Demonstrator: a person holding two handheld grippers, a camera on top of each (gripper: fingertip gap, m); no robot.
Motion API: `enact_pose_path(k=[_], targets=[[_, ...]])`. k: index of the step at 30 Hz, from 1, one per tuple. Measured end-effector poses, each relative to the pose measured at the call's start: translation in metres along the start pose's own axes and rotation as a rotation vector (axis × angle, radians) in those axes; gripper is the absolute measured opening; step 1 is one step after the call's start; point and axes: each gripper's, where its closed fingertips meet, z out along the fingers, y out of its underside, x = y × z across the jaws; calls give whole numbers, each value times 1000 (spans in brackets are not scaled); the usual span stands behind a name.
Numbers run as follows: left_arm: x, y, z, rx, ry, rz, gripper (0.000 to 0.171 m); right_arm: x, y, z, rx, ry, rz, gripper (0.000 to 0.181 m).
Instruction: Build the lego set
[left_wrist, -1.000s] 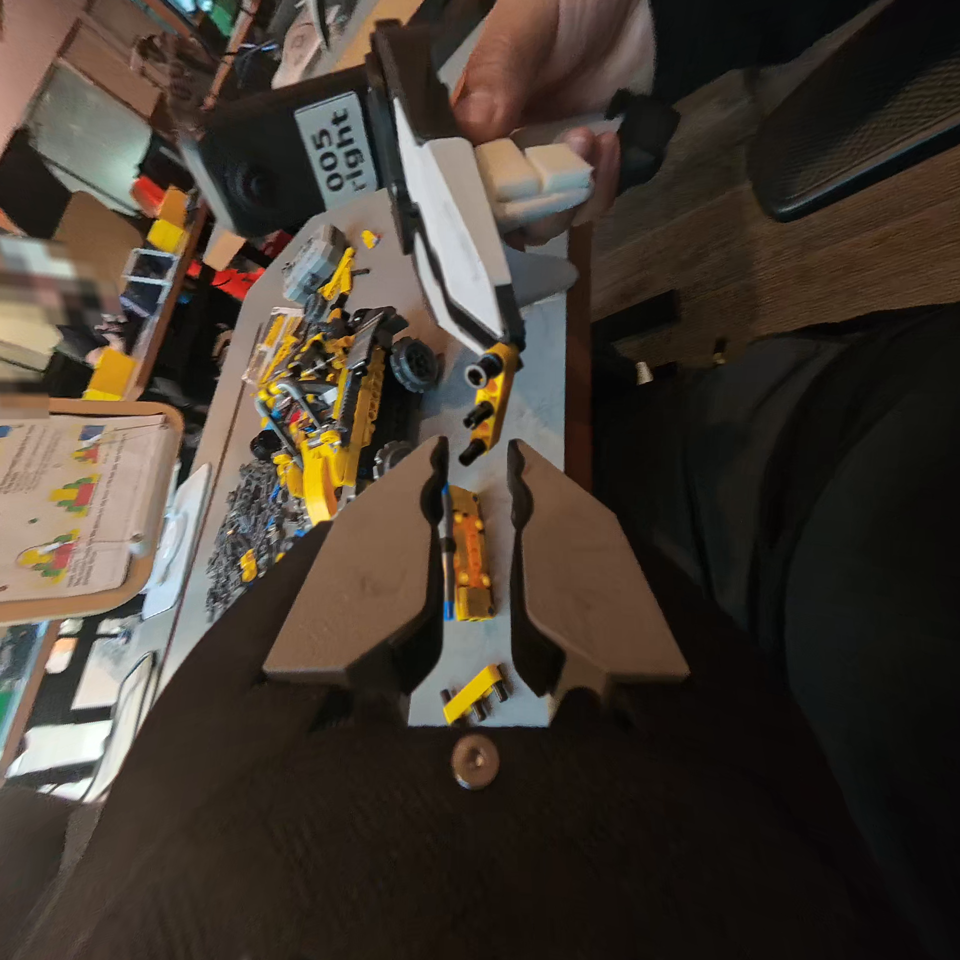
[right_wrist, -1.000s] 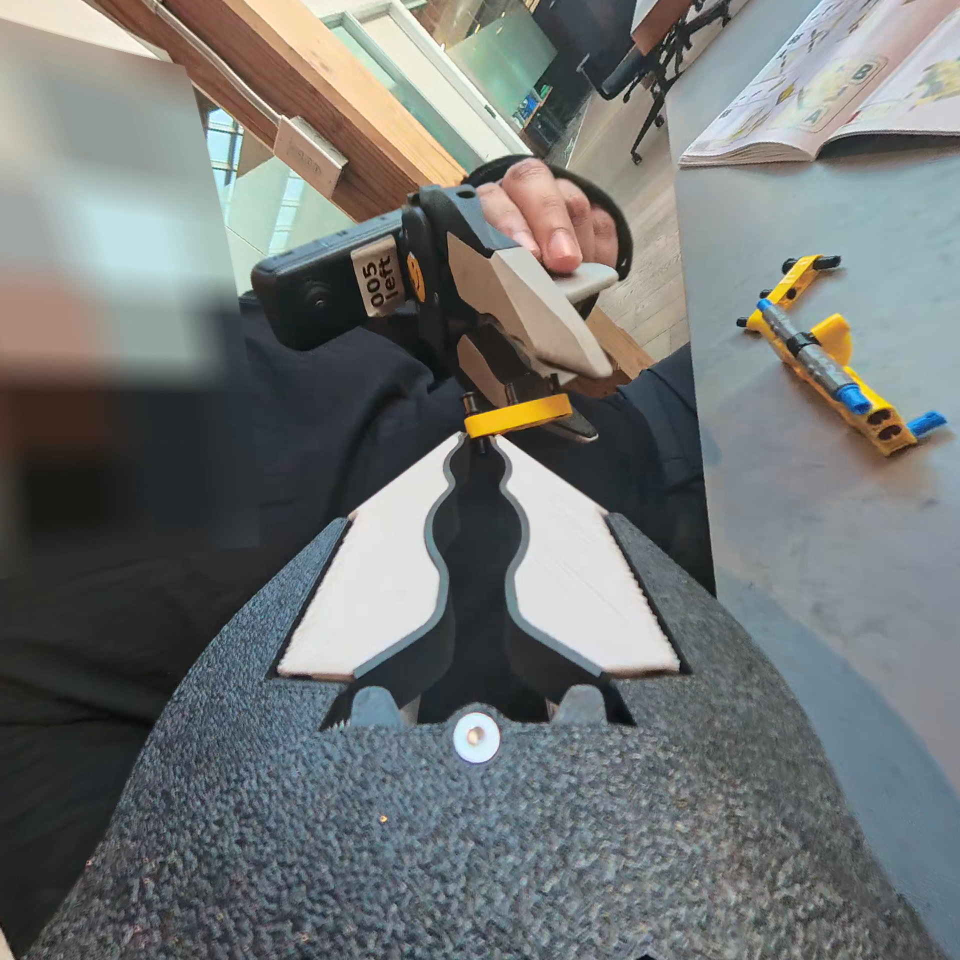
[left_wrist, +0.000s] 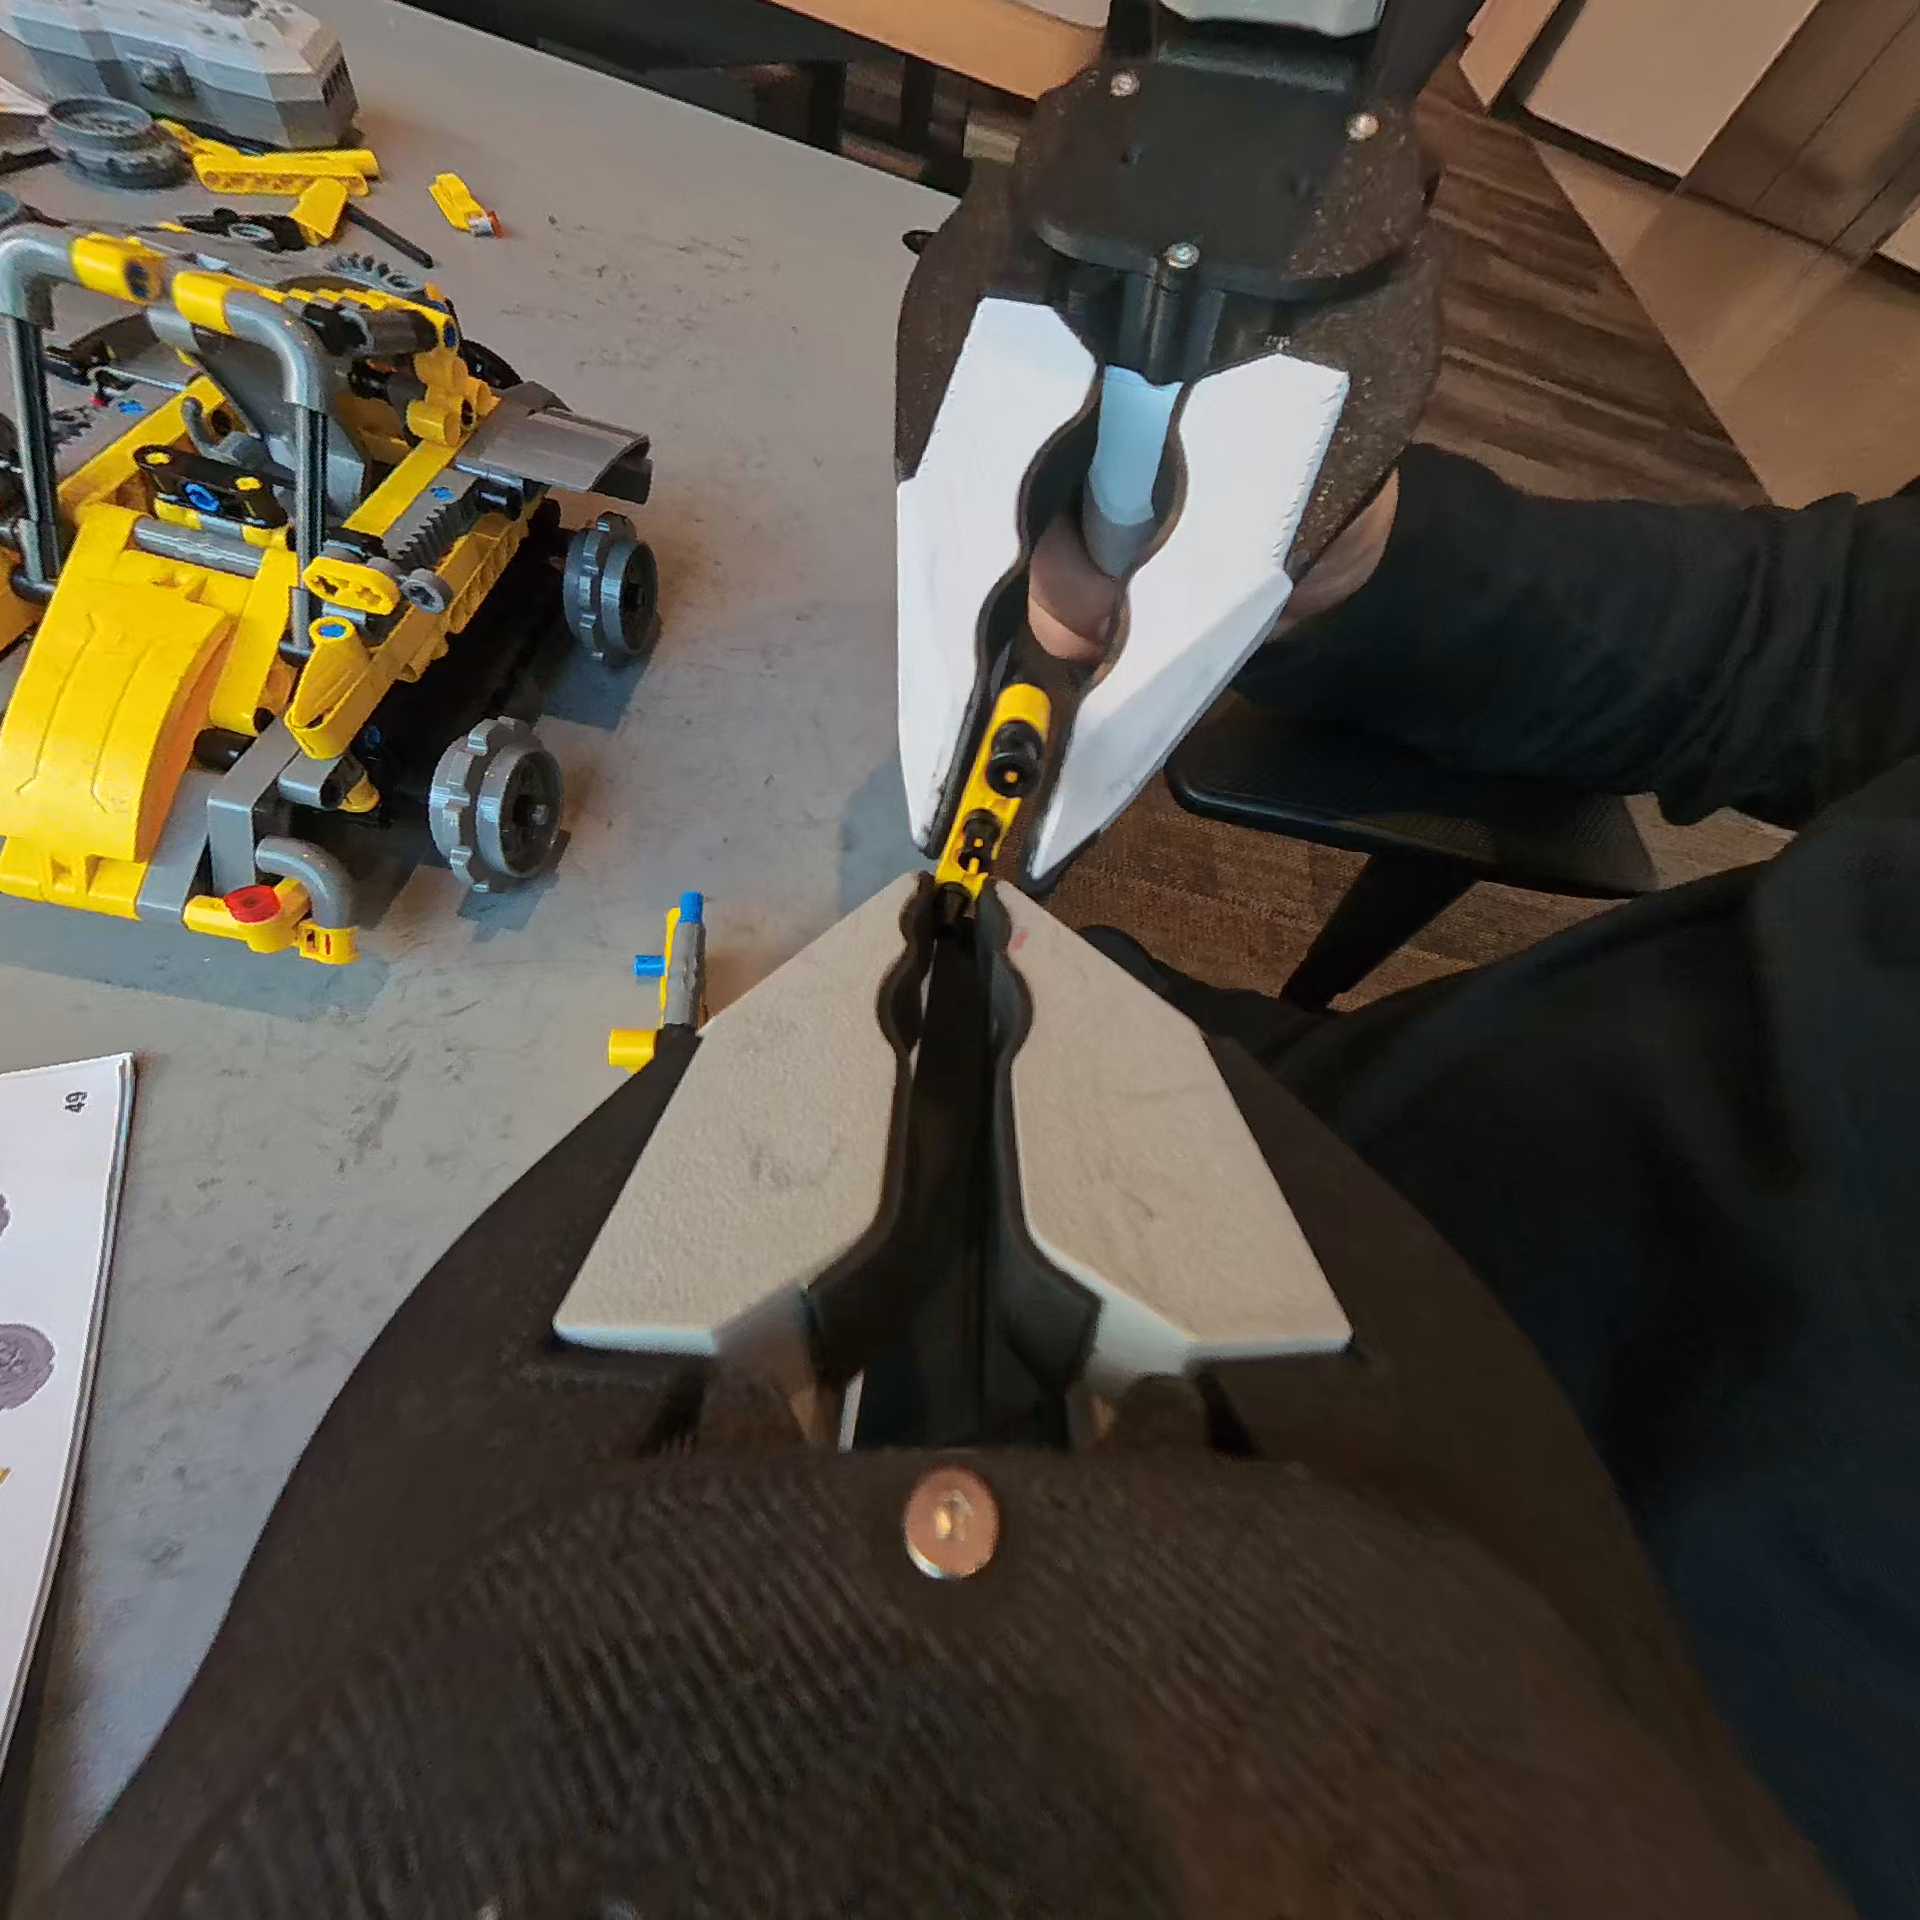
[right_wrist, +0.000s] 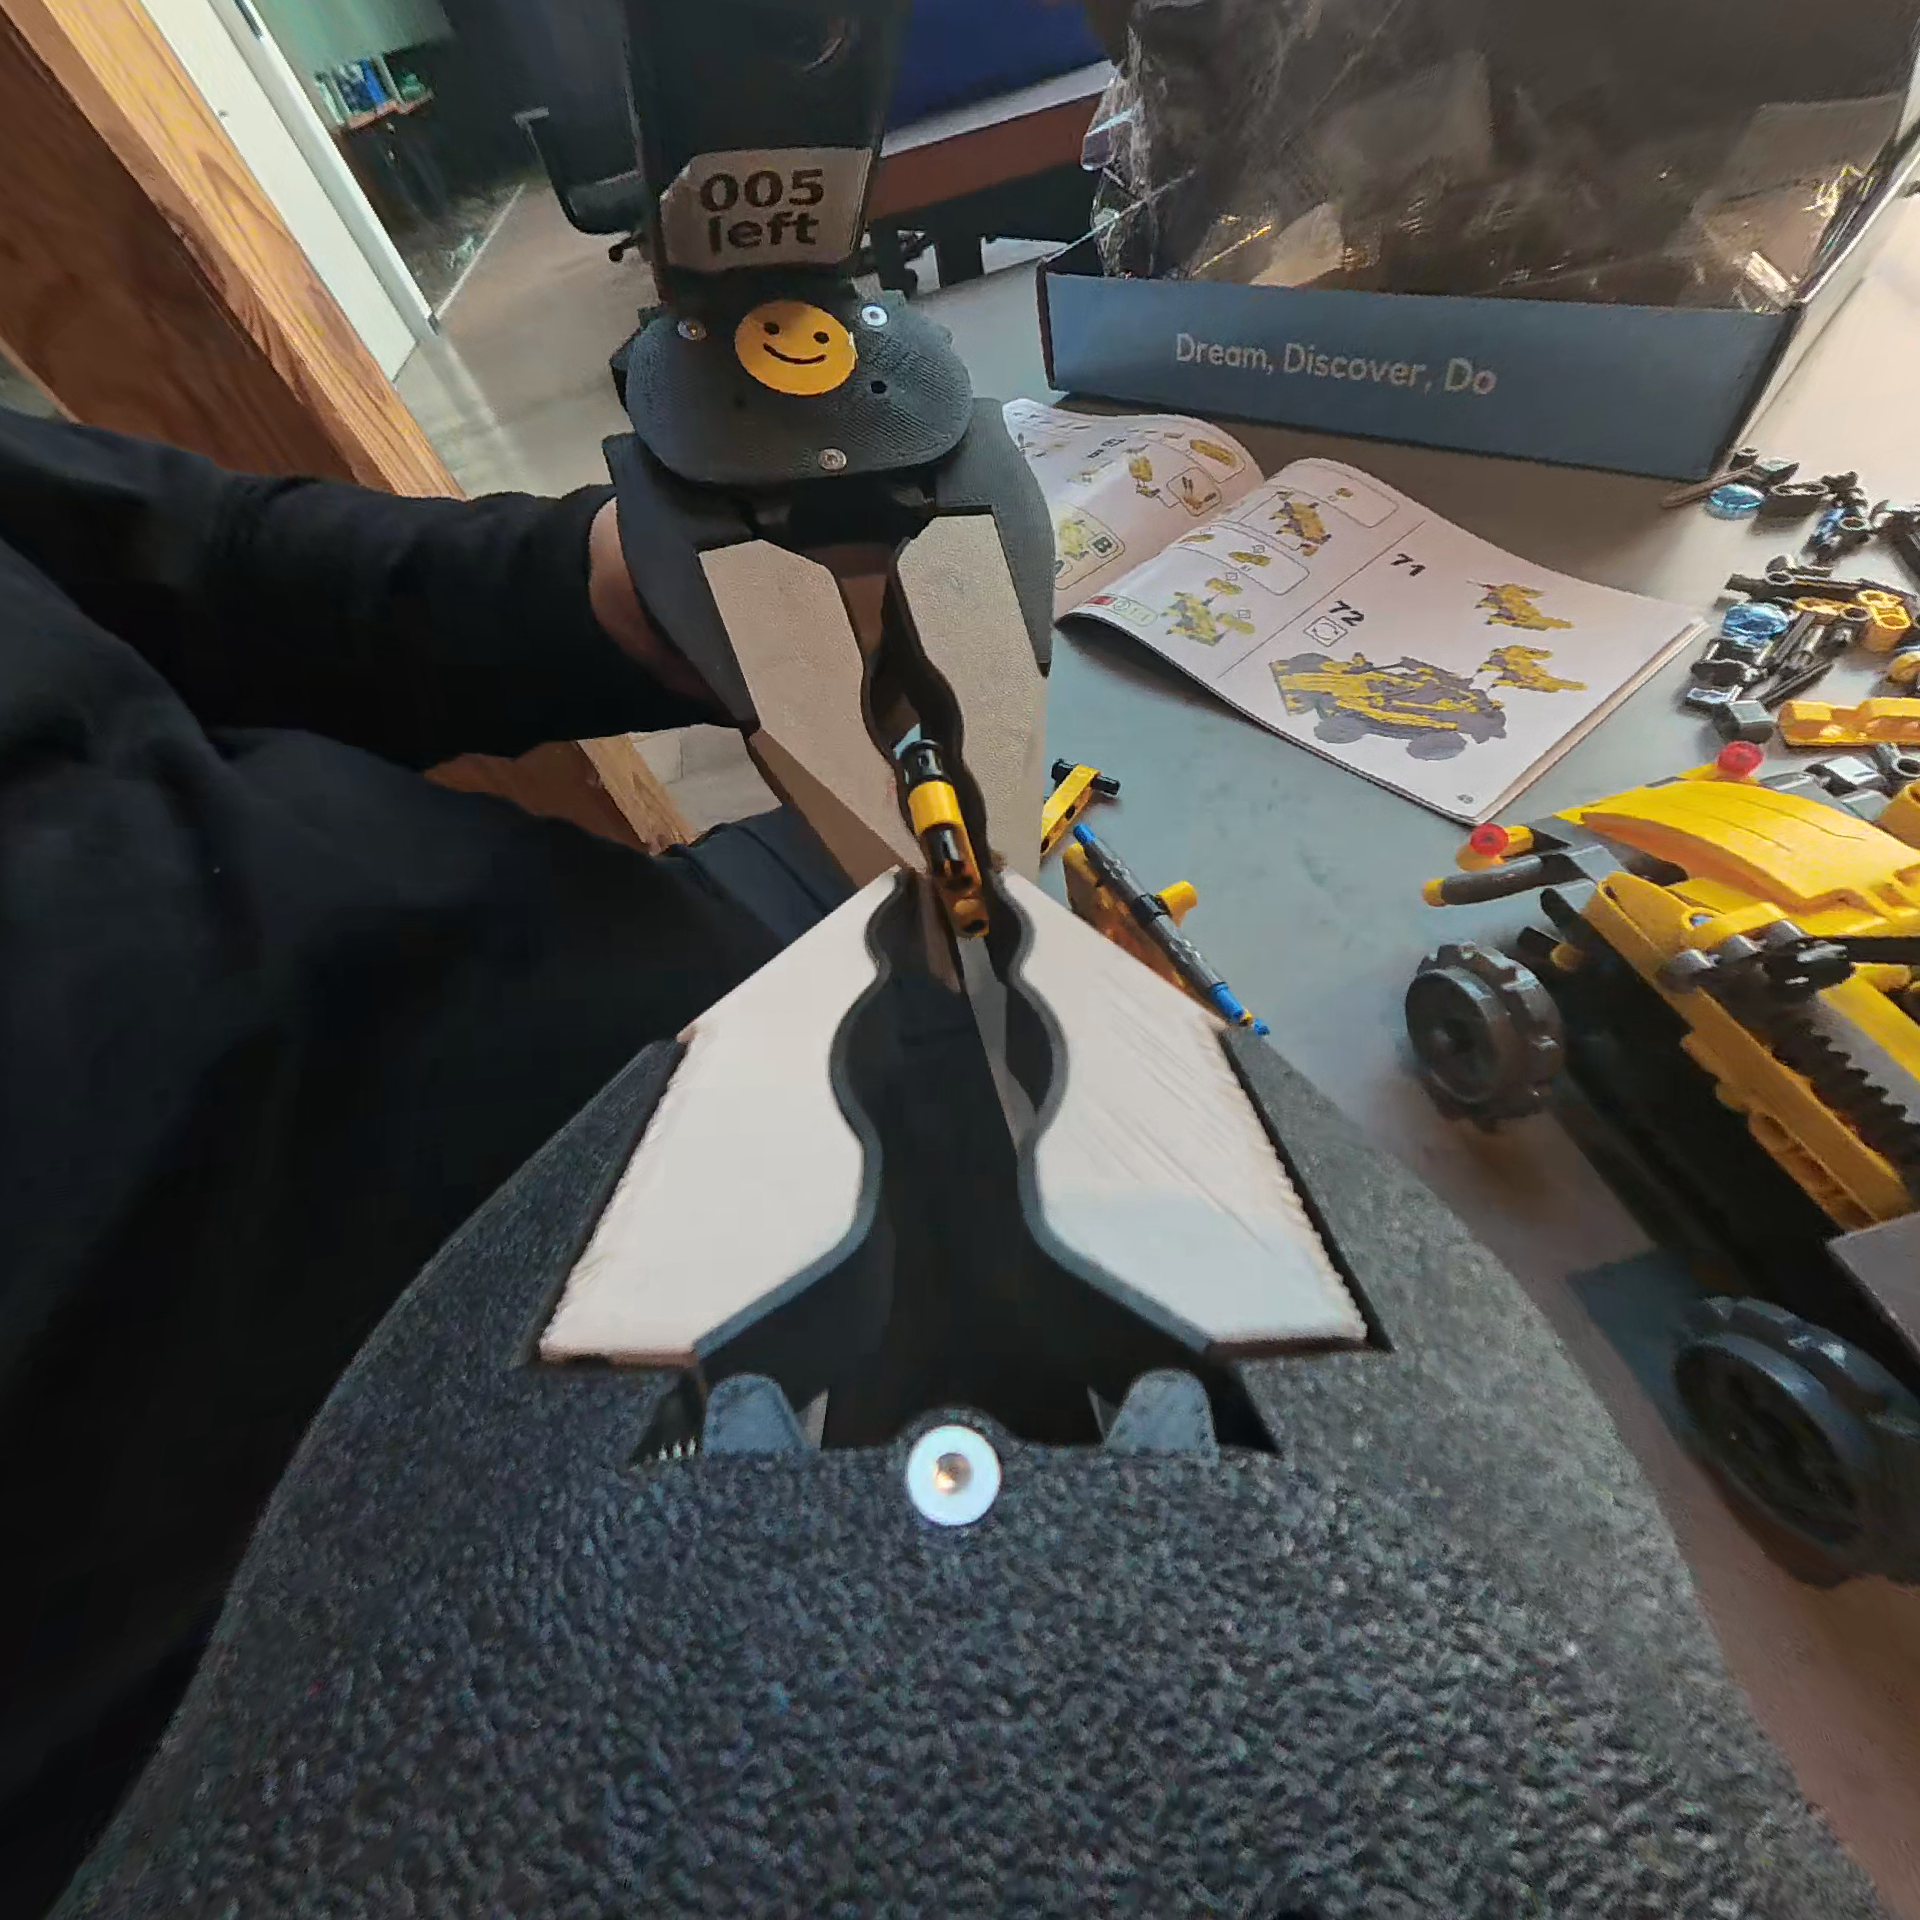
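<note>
Now the left gripper (left_wrist: 951, 902) and the right gripper (left_wrist: 982, 862) are seen tip to tip, where a second ago they were held apart and at an angle to each other. Both are clenched on a yellow pinned beam (left_wrist: 1006, 748). In the left wrist view the beam is seen between the right gripper's white fingers, its lower end reaching into the left gripper's nearly closed tips. In the right wrist view a yellow beam with a black pin is seen between the left gripper's tan fingers in the same way. Whether one beam is shared or two are pressed end to end cannot be told. The meeting point is held in the air off the edge of the grey table (left_wrist: 727, 312), on the person's side of the yellow tracked vehicle model (left_wrist: 260, 623) and well apart from it; earlier the right gripper was carried above the table, just beside that model. Between the model and the grippers a small yellow, grey and blue subassembly (left_wrist: 675, 966) lies on the table. Beyond the model, an open instruction booklet (right_wrist: 1351, 623) and a dark blue box (right_wrist: 1403, 384) are seen.
</note>
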Motion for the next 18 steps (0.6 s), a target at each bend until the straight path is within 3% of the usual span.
enact_pose_path(k=[3,8,15,18], targets=[[-6,-3,-4,14,-25,-30,13,6,-3,-2,32,27,17,7],[-49,7,-41,-137,-330,125,37,34,0,-12,82,131,186,7],[-61,46,-25,-326,-320,93,43,43,40,6,-114,255,222,7],[-60,55,-16,-370,-303,90,35,44,49,10,-161,300,213,7]])
